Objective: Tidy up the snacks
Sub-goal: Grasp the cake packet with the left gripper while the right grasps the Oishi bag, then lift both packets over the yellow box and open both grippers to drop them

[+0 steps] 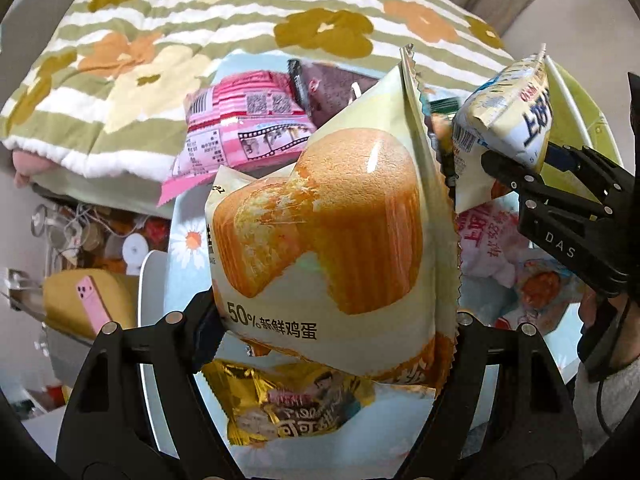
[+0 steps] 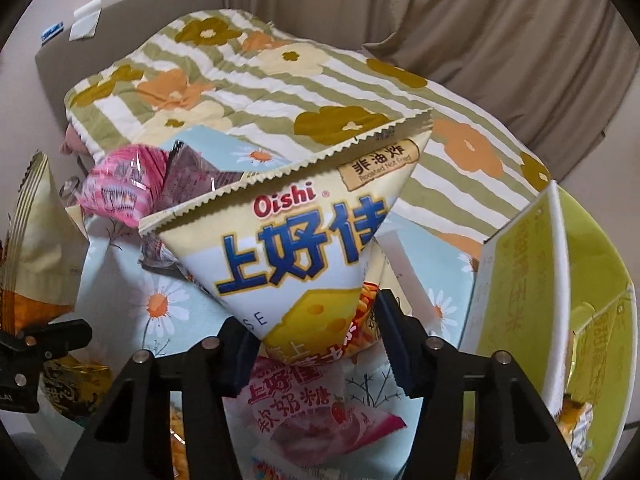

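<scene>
1. Snacks lay scattered on the daisy-print surface (image 1: pixel 188 240). In the left wrist view, the left tongs (image 1: pixel 336 332) were clamped on a cake bag (image 1: pixel 332 224), held above a gold packet (image 1: pixel 288 404); a pink packet (image 1: pixel 244 128) lay beyond.
2. In the right wrist view, the right tongs (image 2: pixel 312 340) gripped a cheese-snack bag (image 2: pixel 296 248) over a candy packet (image 2: pixel 304 404), beside a green box (image 2: pixel 520 280).

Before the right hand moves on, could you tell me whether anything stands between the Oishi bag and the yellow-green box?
Nothing visible does: the Oishi bag hangs in the right gripper, and the box stands open just to its right.
</scene>
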